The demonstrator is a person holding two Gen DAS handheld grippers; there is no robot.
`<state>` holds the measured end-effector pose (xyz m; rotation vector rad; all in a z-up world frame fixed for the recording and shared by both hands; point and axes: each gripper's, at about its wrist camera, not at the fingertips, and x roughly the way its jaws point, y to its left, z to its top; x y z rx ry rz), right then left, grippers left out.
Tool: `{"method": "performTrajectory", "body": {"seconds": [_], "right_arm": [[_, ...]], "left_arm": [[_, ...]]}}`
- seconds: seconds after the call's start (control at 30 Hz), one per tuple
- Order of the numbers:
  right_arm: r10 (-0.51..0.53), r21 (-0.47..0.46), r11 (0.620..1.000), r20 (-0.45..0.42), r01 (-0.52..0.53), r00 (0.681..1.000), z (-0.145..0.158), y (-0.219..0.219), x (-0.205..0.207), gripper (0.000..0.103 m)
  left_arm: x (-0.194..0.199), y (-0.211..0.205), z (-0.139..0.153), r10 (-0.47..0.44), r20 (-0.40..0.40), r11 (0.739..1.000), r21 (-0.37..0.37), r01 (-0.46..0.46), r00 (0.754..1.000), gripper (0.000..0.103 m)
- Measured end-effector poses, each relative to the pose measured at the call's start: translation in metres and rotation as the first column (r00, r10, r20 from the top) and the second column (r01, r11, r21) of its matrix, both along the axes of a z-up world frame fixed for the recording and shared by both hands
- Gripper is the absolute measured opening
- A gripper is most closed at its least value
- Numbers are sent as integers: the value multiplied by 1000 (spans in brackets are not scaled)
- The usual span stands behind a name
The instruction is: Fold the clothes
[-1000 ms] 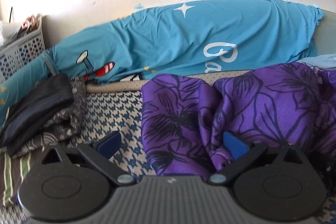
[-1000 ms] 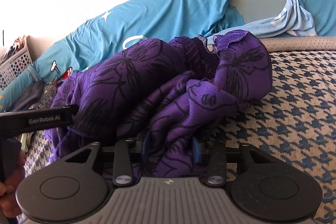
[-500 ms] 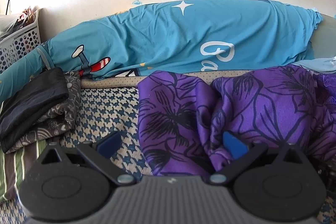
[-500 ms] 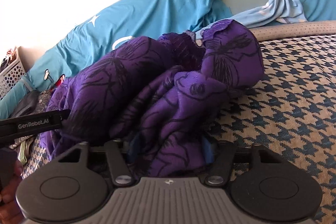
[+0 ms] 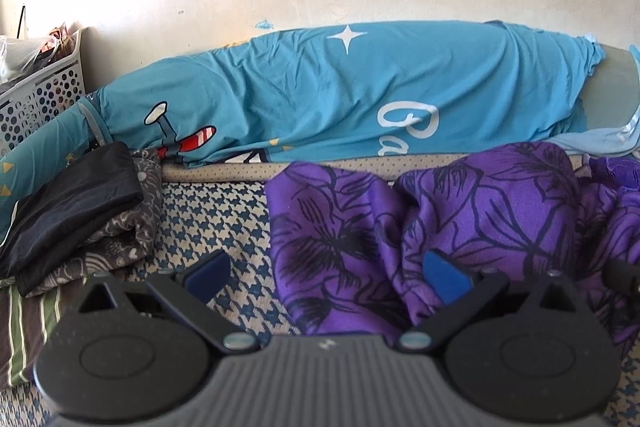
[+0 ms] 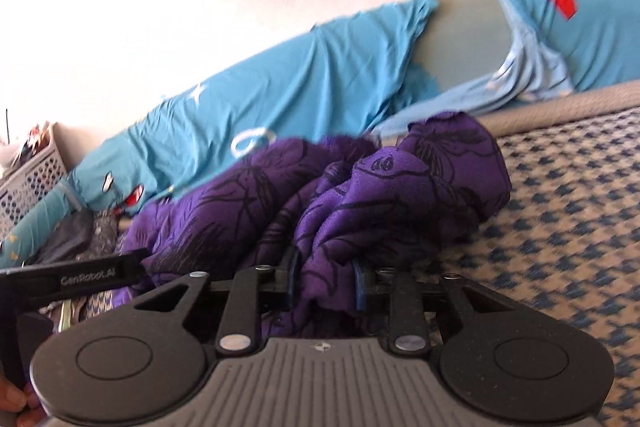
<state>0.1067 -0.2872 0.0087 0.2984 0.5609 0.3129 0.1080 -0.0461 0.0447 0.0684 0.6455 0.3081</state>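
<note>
The right gripper [image 6: 326, 281] has its jaws closed on a bunched fold of the purple floral garment [image 6: 360, 195], while the left gripper [image 5: 326, 273] stands wide open, its right pad against the cloth and its left pad over the bare houndstooth mattress [image 5: 208, 223], gripping nothing. The garment lies crumpled mid-mattress near the back edge, so the step in hand is judged to be the initial pick-up; next, the left gripper must close on a second edge to spread it. The fabric is thin, limp and slightly glossy, and folded dark clothes [image 5: 76, 211] sit stacked at the left edge.
</note>
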Motion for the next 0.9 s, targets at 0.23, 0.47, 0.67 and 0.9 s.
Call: {"method": "performTrajectory", "body": {"seconds": [0.23,0.47,0.67,0.9], "right_arm": [[-130,-9,991,61,131,990,27,-45,-12,23],[-258,-41,964,83,262,963,46,-105,-29,14],[-317,-25,948,39,318,947,44,-148,-43,10],[-258,187,942,-122,278,958,33,-179,-56,21]], "left_arm": [[-14,-16,19,-43,33,999,12,42,999,103],[-16,-32,20,-69,8,998,-4,69,998,103],[-16,-51,13,-132,-28,990,-46,131,991,103],[-16,-72,0,-186,-61,982,4,187,981,103]]}}
